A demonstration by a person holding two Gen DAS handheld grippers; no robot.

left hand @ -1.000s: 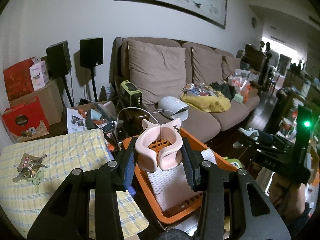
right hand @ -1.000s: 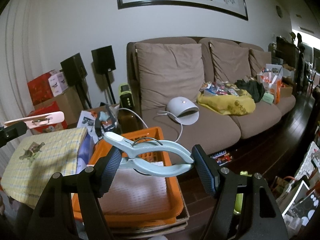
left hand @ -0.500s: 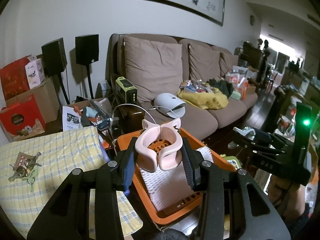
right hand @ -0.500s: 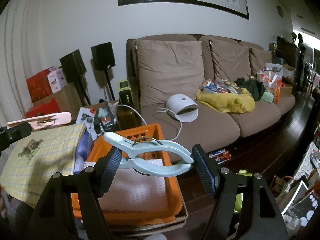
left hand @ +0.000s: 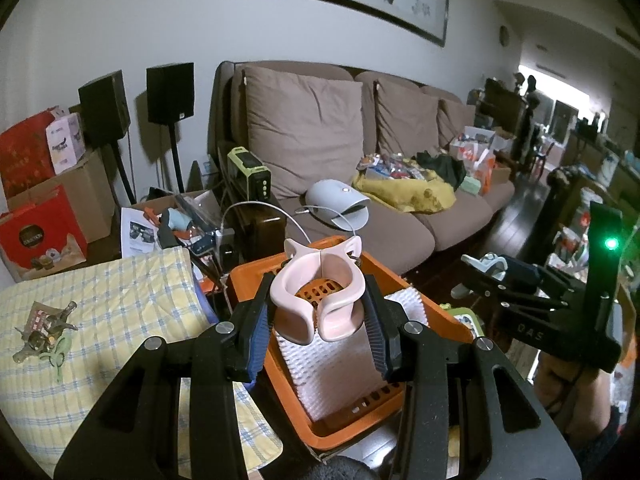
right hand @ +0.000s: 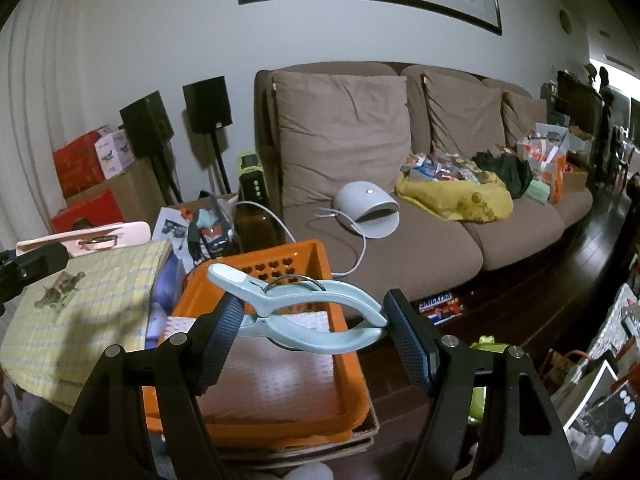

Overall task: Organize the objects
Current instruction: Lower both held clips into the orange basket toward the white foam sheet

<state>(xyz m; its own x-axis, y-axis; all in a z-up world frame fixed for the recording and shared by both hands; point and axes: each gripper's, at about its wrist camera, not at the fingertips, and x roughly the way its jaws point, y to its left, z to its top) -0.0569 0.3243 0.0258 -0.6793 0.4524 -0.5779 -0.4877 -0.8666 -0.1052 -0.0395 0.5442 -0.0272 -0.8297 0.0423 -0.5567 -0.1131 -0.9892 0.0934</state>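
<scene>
Lying crosswise, the blue clip sits clamped in the right tool, handles pointing left.

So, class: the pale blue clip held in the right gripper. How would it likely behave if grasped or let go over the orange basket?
The pale blue clip looks like rigid moulded plastic, so probably stiff and light. Its metal spring ring suggests it opens if its handles are squeezed. Held lengthwise by the right gripper, its smooth curves may slip or pivot; dropped into the orange basket, it probably lies flat.

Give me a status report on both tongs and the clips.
Left tongs shut on pink clip. Right tongs shut on blue clip. Both held above orange basket. Nothing in the way.
</scene>
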